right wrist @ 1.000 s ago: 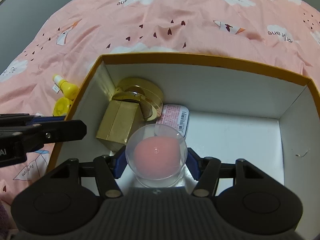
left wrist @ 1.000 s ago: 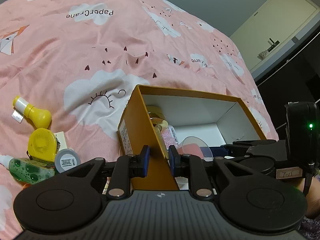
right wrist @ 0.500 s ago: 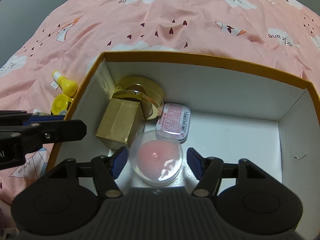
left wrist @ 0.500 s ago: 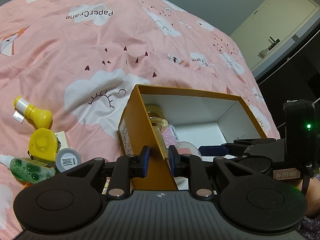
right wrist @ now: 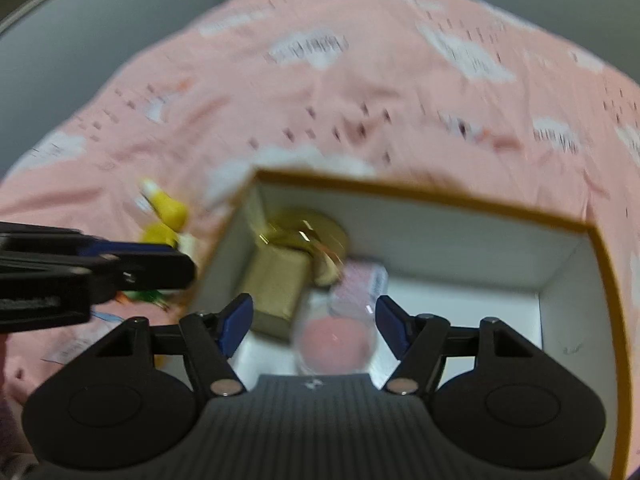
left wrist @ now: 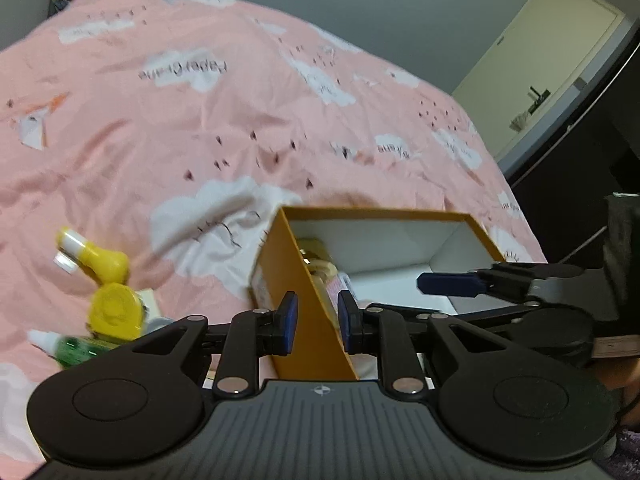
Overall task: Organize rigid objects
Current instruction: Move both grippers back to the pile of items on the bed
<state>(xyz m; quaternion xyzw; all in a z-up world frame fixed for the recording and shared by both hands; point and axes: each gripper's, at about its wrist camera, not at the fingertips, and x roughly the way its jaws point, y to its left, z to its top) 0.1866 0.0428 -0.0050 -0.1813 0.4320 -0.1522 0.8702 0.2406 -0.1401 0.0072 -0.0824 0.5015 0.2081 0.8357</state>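
Bedspread (left wrist: 200, 128) — "PaperCrane" print, upside down

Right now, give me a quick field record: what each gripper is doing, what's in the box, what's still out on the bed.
left gripper: shut on the orange box wall
right gripper: jaws open, clear of the pink dome case
in box: pink dome case, gold box, gold round tin, pink flat tin
on bed: yellow bottle, yellow round case, green bottle
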